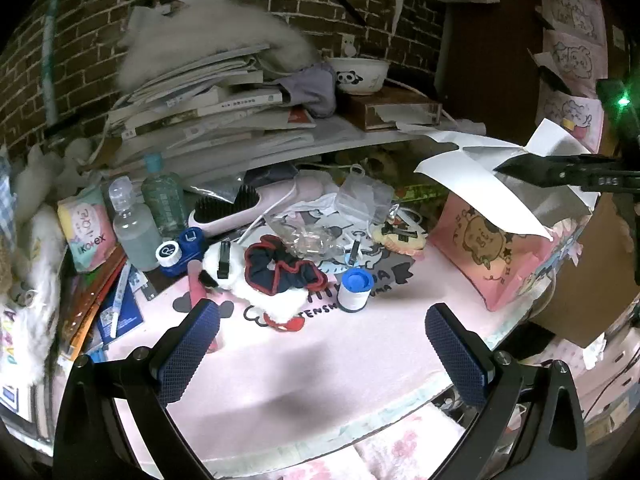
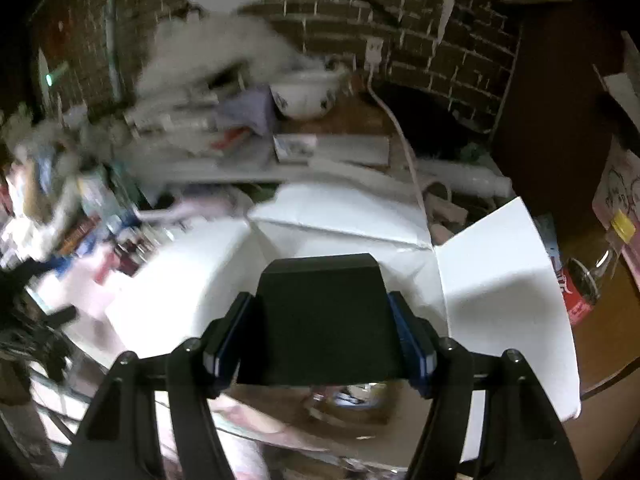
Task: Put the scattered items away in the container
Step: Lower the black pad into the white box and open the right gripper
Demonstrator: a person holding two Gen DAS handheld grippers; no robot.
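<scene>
R gripper (image 2: 324,332) angled down over box (image 2: 500,292) (clamping black block (image 2: 320,316)).

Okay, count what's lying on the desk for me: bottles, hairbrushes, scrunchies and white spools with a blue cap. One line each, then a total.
Bottles: 2, the clear-capped bottle and the blue-capped bottle
Hairbrush: 1
Scrunchie: 1
Spool: 1
Total: 5

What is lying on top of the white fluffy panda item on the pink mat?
A black clip lies on the panda item, and the navy-and-red scrunchie touches its right edge. What is underneath it is covered.
</scene>
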